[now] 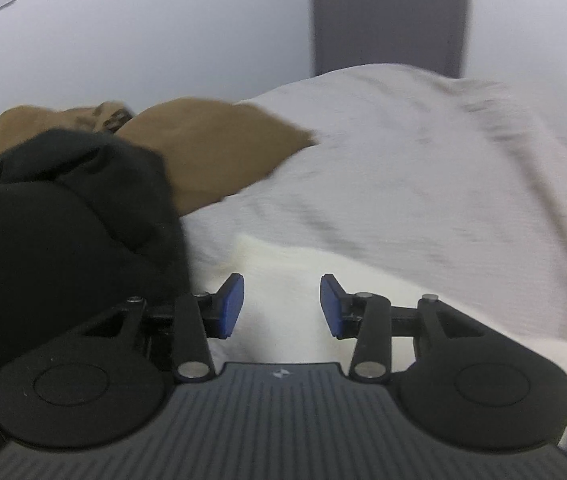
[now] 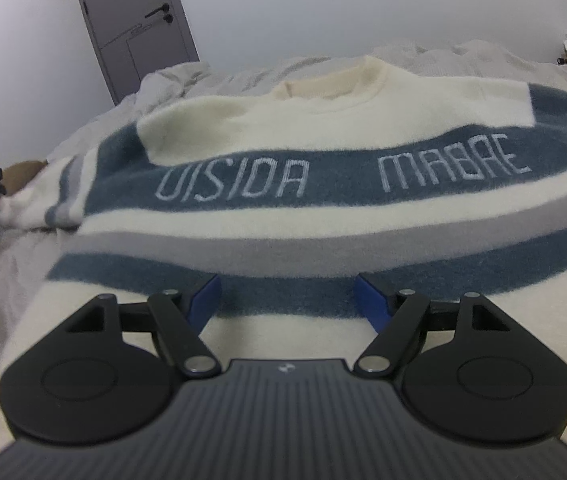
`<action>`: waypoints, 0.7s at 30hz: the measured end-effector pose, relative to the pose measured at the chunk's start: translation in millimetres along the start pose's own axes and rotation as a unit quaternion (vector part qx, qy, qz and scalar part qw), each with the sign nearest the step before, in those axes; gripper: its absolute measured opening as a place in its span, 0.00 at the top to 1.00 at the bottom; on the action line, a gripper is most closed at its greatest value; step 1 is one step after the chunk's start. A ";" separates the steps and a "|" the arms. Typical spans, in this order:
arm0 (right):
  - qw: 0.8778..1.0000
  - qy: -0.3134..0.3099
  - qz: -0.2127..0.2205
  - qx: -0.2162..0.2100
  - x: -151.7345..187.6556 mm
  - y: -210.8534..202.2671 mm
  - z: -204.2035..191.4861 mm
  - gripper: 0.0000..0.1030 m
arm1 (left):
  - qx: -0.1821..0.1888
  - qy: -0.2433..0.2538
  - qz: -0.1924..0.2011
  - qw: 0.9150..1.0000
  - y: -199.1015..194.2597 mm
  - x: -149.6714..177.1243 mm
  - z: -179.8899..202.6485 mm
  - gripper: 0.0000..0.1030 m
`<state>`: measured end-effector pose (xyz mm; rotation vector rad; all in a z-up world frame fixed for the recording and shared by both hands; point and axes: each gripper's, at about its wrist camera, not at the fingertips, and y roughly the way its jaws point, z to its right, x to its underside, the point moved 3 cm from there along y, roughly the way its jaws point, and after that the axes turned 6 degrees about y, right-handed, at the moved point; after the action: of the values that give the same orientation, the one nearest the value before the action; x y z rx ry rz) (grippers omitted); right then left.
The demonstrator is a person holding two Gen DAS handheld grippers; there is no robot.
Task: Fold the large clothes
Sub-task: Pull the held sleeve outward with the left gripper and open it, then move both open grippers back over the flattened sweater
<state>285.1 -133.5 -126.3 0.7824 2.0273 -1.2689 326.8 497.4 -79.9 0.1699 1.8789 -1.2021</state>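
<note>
Cream knit sweater [image 2: 323,216] with slate-blue and grey bands and pale lettering lies face up, spread flat across a pale bedspread [image 1: 423,184], collar at twelve o'clock. Its sleeve [image 2: 39,200] trails to nine o'clock. The right gripper [image 2: 286,300] hovers with jaws wide over the hem. The left gripper [image 1: 282,306], jaws partly apart and empty, hangs over cream fabric, so folding seems just beginning; next likely pinching that sleeve and carrying it inward.
</note>
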 end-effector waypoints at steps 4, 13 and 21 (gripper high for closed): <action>1.000 0.012 0.005 -0.003 -0.3 -19.0 7.1 0.27 | 0.041 0.014 0.011 0.999 -54.4 1.7 23.5 0.49; 0.999 0.021 0.036 -0.025 -7.5 -79.0 22.1 0.27 | 0.112 0.046 0.043 0.992 -190.9 40.4 71.7 0.36; 0.996 0.018 0.079 -0.045 -6.0 -142.8 30.9 0.27 | 0.194 0.076 0.070 0.976 -303.6 101.6 127.0 0.27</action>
<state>187.8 -214.9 -53.5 0.9080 1.9938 -1.0744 180.9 205.8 30.7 0.6128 1.7084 -1.4796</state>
